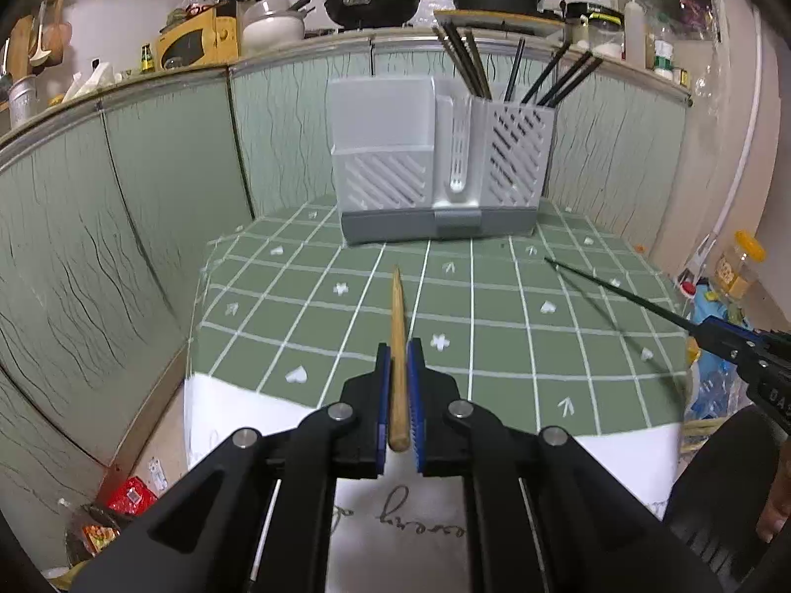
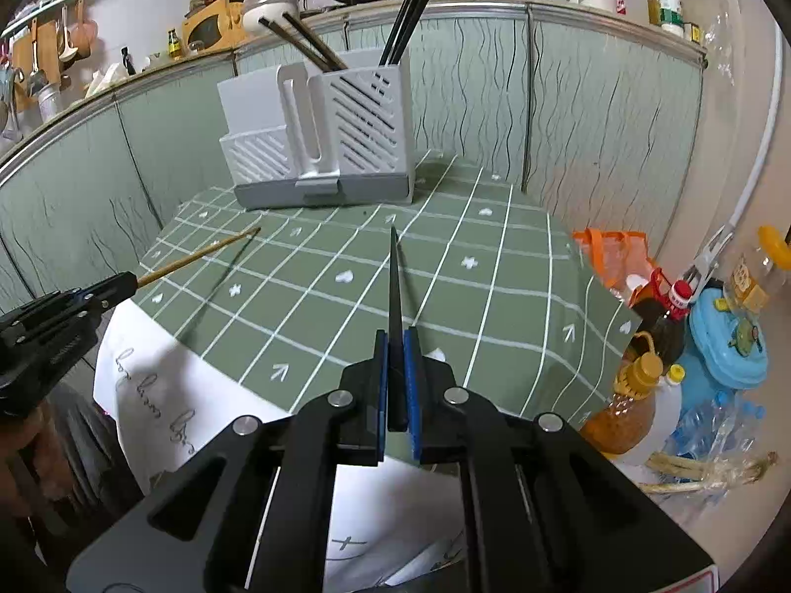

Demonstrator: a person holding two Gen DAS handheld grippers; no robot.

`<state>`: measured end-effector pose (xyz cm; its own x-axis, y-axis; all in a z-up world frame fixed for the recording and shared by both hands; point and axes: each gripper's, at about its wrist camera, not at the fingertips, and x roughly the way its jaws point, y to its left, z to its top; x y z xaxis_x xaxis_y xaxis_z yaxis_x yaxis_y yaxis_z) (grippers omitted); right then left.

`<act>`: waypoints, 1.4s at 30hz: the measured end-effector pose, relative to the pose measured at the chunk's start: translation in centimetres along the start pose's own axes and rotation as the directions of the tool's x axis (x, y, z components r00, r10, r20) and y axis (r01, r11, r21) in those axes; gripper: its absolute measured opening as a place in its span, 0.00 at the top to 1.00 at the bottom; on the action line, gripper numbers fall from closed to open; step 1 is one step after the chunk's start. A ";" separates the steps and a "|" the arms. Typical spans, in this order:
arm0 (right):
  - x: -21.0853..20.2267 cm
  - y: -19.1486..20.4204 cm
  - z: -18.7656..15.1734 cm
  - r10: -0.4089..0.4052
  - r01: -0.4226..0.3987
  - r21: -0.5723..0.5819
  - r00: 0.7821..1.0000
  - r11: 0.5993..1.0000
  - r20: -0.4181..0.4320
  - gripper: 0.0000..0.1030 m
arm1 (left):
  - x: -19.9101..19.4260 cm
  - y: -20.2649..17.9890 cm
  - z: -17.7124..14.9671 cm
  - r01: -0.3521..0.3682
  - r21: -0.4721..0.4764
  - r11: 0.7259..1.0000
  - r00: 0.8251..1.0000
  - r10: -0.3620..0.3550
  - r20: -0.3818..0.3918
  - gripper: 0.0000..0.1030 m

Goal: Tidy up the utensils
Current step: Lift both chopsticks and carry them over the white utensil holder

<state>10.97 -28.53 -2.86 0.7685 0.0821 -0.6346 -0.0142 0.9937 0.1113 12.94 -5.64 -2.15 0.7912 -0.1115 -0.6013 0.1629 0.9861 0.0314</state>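
Note:
My left gripper (image 1: 399,351) is shut on a wooden chopstick (image 1: 397,326) that points forward above the green checked tablecloth (image 1: 494,306). My right gripper (image 2: 395,341) is shut on a black chopstick (image 2: 394,296), also pointing forward above the cloth. A grey utensil holder (image 1: 435,163) stands at the table's far side; its right compartment holds several dark chopsticks (image 1: 519,64). The holder also shows in the right wrist view (image 2: 321,138). Each gripper shows in the other's view: the right one (image 1: 717,341) and the left one (image 2: 106,291).
Green panelled walls (image 1: 148,173) enclose the table at the back and left. Oil bottles (image 2: 637,385), an orange bag (image 2: 613,252) and a blue container (image 2: 726,346) crowd the floor to the right. Packets (image 1: 123,499) lie on the floor at lower left.

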 end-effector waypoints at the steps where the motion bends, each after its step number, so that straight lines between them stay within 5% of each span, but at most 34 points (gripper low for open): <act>1: -0.2 0.0 0.3 -0.001 0.001 -0.001 1.000 1.000 0.005 0.94 | -0.2 0.0 0.3 0.002 0.000 1.000 1.000 -0.002 0.004 0.92; 21: -5.3 0.4 9.1 0.019 -0.014 -0.026 0.981 1.000 0.195 0.94 | -4.3 0.8 6.9 0.019 0.018 1.000 0.990 -0.022 0.140 0.92; 42: -7.5 0.9 15.7 0.091 -0.078 -0.060 0.961 0.995 0.260 0.94 | -6.0 1.1 13.4 0.116 0.022 0.993 0.975 -0.118 0.189 0.92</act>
<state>15.23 -29.43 14.06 0.9035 0.1498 -0.4015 -0.1127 0.9870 0.1147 16.27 -5.58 12.17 0.8635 -0.2483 -0.4390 0.2664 0.9636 -0.0211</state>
